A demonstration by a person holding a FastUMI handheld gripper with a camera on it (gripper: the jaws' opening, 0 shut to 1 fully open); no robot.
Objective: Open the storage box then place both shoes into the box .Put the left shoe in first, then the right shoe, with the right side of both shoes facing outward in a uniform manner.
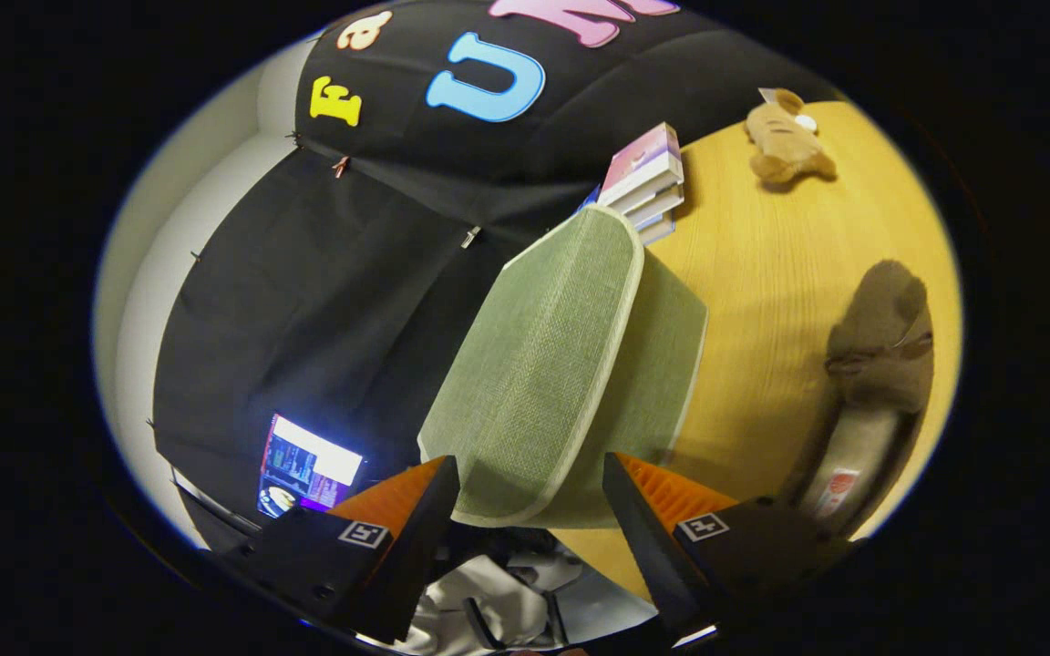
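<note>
The gripper (530,497) stands with its fingers spread wide, one to each side of the near edge of the green fabric storage box (571,364); neither finger can be confirmed as pressing on the fabric, so I judge it holds nothing. The box sits on the wooden table (762,273), with a pale-trimmed panel, most likely its lid (534,364), tilted up between and just beyond the fingers. Whether that lid is fully open or only part raised cannot be told from here. A brown shoe (880,364) lies on the table well off to the right of the box, its pale sole showing; which shoe of the pair it is cannot be determined. A stack of books (648,178) stands just behind the box, and a plush toy (785,137) lies further back on the table. Risks noted: the soft lid may sag or fall shut if left unsupported, blocking the opening; closing on the flexible edge may drag or tip the light box toward the books; picking up the shoe without identifying it could break the required order.
</note>
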